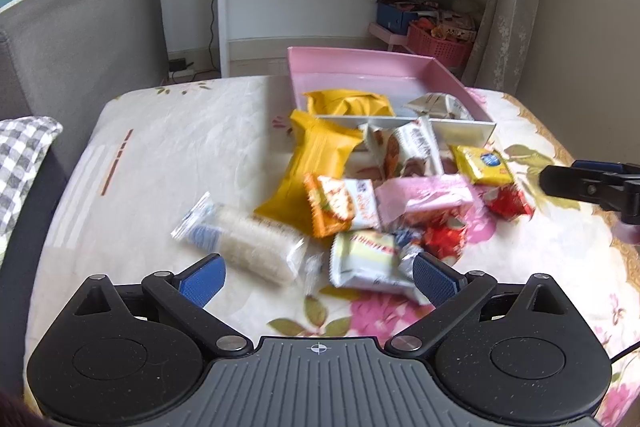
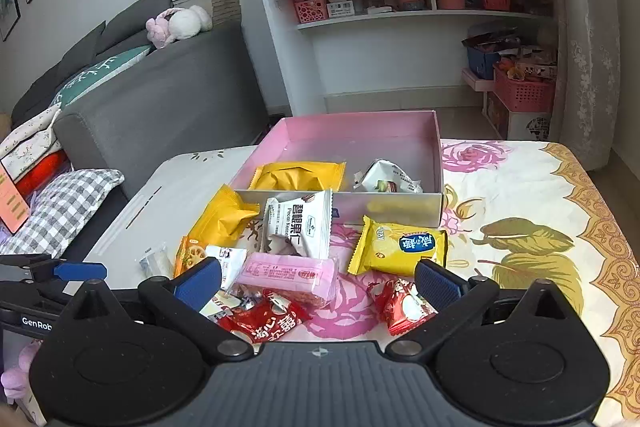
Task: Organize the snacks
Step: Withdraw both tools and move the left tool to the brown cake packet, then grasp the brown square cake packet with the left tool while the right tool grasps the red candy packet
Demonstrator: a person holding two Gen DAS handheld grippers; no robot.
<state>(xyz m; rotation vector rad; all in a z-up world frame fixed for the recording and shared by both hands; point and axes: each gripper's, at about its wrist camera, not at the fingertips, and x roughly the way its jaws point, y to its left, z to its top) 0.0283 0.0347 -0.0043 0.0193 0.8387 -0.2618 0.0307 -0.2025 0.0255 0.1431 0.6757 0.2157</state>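
Snacks heaped loose on a floral-cloth tabletop (image 2: 520,187), just in front of a pink box (image 2: 360,131) with grey outer walls. Inside the box: one yellow packet (image 2: 298,177) at the left, one white crumpled packet (image 2: 386,179) at the right. Leaning on the box's near wall, a white pecan-kernel packet (image 2: 300,223); left of it another yellow packet (image 2: 224,217). Nearer: a pink wafer bar (image 2: 288,277), a yellow biscuit packet (image 2: 400,245), two red candies (image 2: 264,319) (image 2: 402,305), an orange-edged cracker packet (image 1: 340,205), a clear rice-cracker sleeve (image 1: 244,241), a pale green-white packet (image 1: 364,261). Left gripper (image 1: 318,277) spread wide over the pile's near edge, nothing clamped between its blue pads. Right gripper (image 2: 318,283) likewise wide open above the red candies and pink bar, empty. Grey sofa (image 2: 160,99) to the left, white shelf unit (image 2: 400,7) behind.
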